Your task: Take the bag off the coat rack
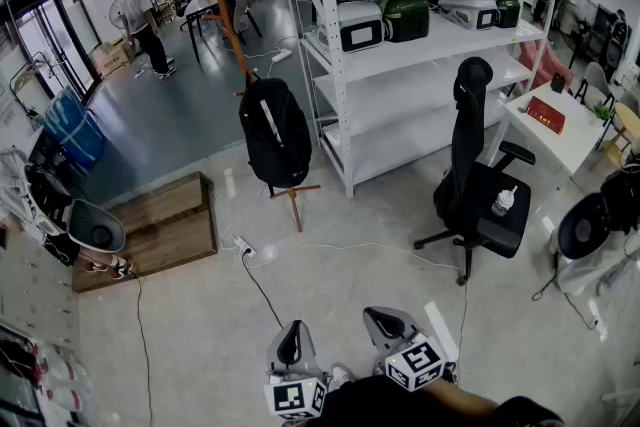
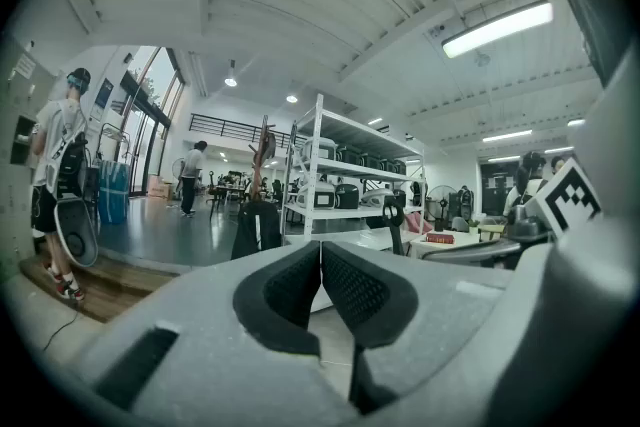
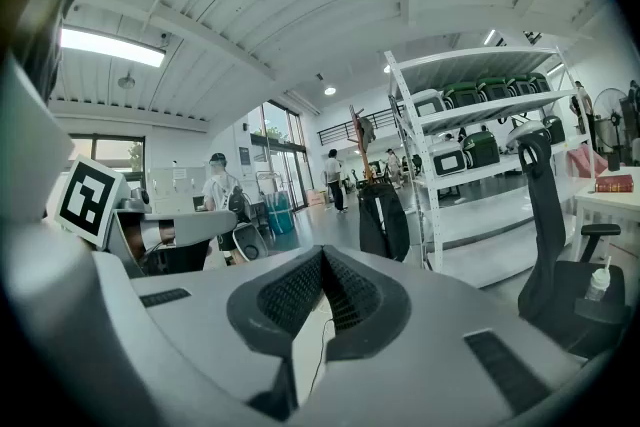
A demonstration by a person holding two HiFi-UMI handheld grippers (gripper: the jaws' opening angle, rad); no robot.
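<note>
left tongs [image 1: 290, 343] and right tongs [image 1: 386, 323] sit lowest in the head view, side by side at the bottom edge, marker cubes toward the person, tips pointing up the room. left tongs closed, pads meeting on a thin line, nothing between them. right tongs the same: closed and empty. both well apart from the bag [image 1: 275, 130]. bag is black with a pale stripe down its front and hangs on the rack [image 1: 228, 15], a wooden pole; the bag's bottom is just above the rack's crossed feet. rack stands on the floor just left of the shelves [image 1: 420, 55], which are white and carry boxy appliances, some green-topped. both gripper views show the bag straight ahead in the distance, above the closed pads. left of the rack, a low wooden platform [image 1: 160, 225]; a person [image 1: 35, 205] stands at its near end by the left edge. a power strip [image 1: 243, 248] lies on the floor between platform and rack, with cables trailing off it. right of centre, a black chair [image 1: 475, 175] with a bottle [image 1: 503, 202] on its seat. beyond the chair, a white table [image 1: 560, 140] with a red box [image 1: 545, 113] on it. more people stand far back in the hall.
</note>
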